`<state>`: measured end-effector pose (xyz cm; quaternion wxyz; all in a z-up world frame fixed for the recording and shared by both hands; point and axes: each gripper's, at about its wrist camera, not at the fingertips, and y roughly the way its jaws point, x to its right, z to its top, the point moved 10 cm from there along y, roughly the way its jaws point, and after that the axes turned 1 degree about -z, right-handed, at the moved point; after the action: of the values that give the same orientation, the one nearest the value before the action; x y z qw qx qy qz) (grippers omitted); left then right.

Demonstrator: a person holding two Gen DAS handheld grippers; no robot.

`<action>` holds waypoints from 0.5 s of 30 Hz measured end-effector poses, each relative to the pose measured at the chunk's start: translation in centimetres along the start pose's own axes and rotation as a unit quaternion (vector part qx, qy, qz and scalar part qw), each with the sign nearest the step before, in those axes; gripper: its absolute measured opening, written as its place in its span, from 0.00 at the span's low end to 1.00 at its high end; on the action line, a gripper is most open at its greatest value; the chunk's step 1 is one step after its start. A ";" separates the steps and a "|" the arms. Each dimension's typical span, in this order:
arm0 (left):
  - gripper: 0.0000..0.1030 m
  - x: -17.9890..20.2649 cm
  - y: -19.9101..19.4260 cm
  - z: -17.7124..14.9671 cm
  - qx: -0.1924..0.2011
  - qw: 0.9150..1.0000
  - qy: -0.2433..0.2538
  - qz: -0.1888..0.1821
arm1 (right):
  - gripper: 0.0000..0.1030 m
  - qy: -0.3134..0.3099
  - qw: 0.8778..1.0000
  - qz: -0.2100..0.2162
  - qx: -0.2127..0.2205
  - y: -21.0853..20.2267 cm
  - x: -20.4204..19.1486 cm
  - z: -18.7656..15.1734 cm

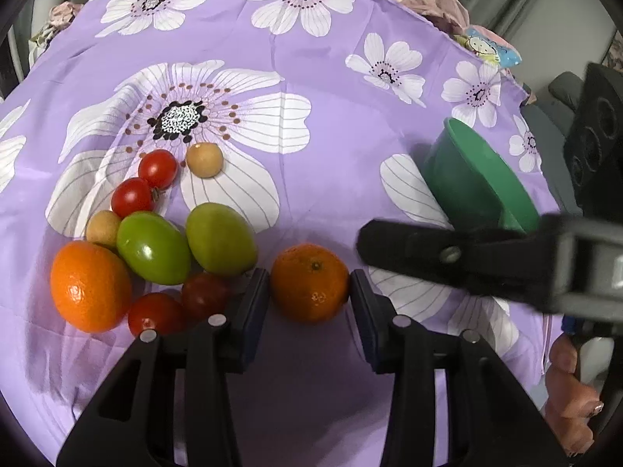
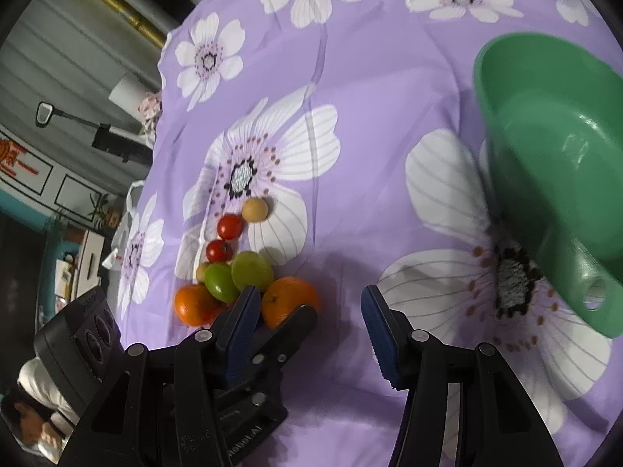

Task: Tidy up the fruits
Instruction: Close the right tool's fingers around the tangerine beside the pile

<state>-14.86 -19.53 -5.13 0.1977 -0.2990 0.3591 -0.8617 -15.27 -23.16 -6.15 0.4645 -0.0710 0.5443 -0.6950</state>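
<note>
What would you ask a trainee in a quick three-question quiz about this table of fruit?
1. True or false: the green bowl already holds fruit.
2. What sits between the fingers of the left gripper? A) a red tomato B) an orange C) a green fruit
3. How many oranges are on the cloth?

Key: 1 false, the bowl is empty. 2 B. 3 two; the second orange lies at the left end of the pile.

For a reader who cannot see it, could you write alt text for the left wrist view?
The left gripper closes around a small orange on a purple flowered cloth. Left of it lie tomatoes, green fruits and another orange; a green bowl stands tilted at right.
</note>
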 end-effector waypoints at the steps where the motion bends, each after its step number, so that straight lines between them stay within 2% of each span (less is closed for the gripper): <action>1: 0.42 -0.1 0.0 -0.2 -0.001 1.000 0.003 0.000 | 0.49 -0.001 1.000 -0.002 -0.004 0.2 0.0 -0.1; 8: 0.42 -0.2 -0.3 -0.6 -0.010 1.000 0.000 -0.005 | 0.48 0.001 1.000 0.011 -0.025 0.9 -0.4 -0.7; 15: 0.42 0.2 -0.5 -1.3 -0.025 1.000 0.008 -0.003 | 0.48 -0.003 1.000 0.004 -0.029 1.3 -0.5 -0.8</action>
<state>-15.87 -18.68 -5.43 0.1845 -0.2977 0.3812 -0.8556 -14.76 -22.17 -7.30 0.4670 -0.0842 0.5631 -0.6766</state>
